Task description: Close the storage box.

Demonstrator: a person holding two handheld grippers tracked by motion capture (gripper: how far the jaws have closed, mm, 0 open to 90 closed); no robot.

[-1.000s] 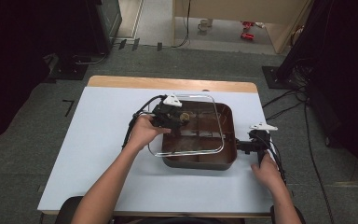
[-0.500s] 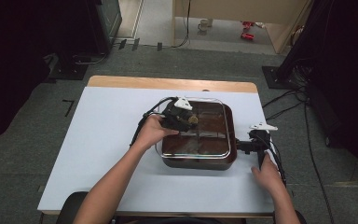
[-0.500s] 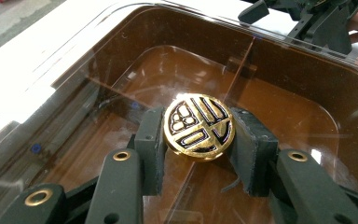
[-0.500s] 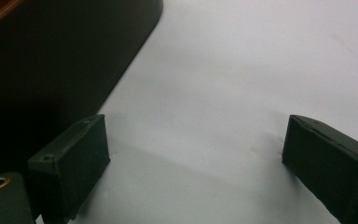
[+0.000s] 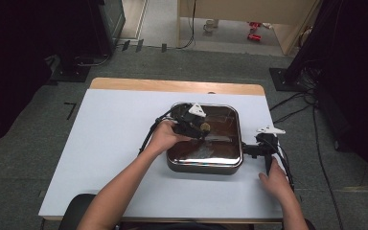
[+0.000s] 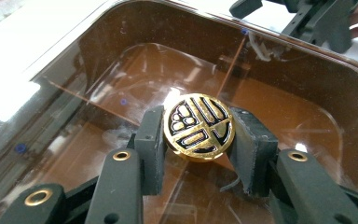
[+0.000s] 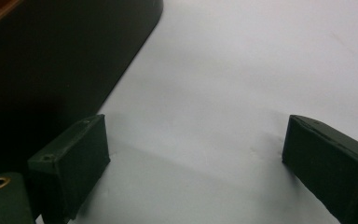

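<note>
White table (image 5: 115,143); left gripper (image 6: 198,140) clamps lid knob (image 6: 198,127).

Each hand-held gripper, left (image 5: 199,128) and right (image 5: 250,150), is matte black, topped with a grey three-cornered plate and trailing a black cable. Brass-ringed pivot holes mark the blocky jaws. Forearms are unsleeved.

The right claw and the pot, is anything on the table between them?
No. In the right gripper view, bare white table lies between the open right claw and the dark wall of the pot.
</note>
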